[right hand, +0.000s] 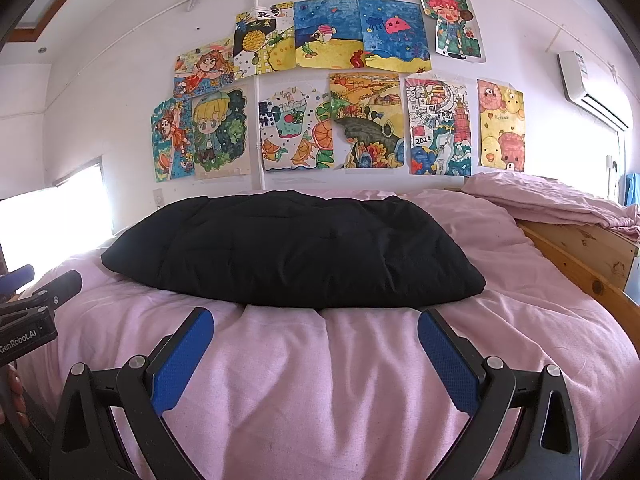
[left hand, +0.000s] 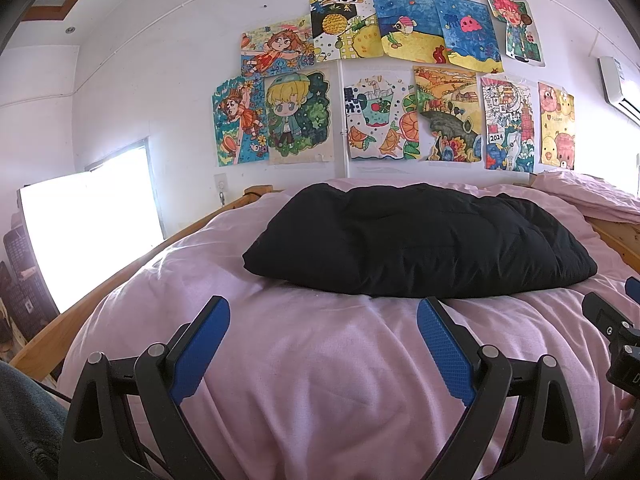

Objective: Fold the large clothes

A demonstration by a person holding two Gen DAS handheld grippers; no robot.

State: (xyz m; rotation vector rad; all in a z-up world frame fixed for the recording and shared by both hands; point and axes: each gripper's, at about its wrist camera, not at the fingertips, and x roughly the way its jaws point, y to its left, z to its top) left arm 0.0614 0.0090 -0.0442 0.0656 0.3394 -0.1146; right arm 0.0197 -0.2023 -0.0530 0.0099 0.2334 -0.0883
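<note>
Ahead of both my grippers spreads the pink bedsheet, covering the whole bed and running right under my fingers. Beyond it, on the far wall, hang rows of children's drawings, with a bright window off to the left of my left tool and an air conditioner up to the right of my right one. A wooden bed frame shows to the right, with a heap of pink bedding on top of it.

The black padded garment lies just past my fingertips, centred between the two tools, resting flat on the sheet. It looks like a compact, puffy rectangle with tidy edges and no sleeve or hem trailing out, so I judge the folding mostly or fully done; what may remain is at most a last squaring or pressing down. I cannot tell whether another fold is intended.

My left gripper has its blue pads spread wide with nothing between them, hovering over the sheet short of the garment. My right gripper is likewise spread and empty, beside the left one.
</note>
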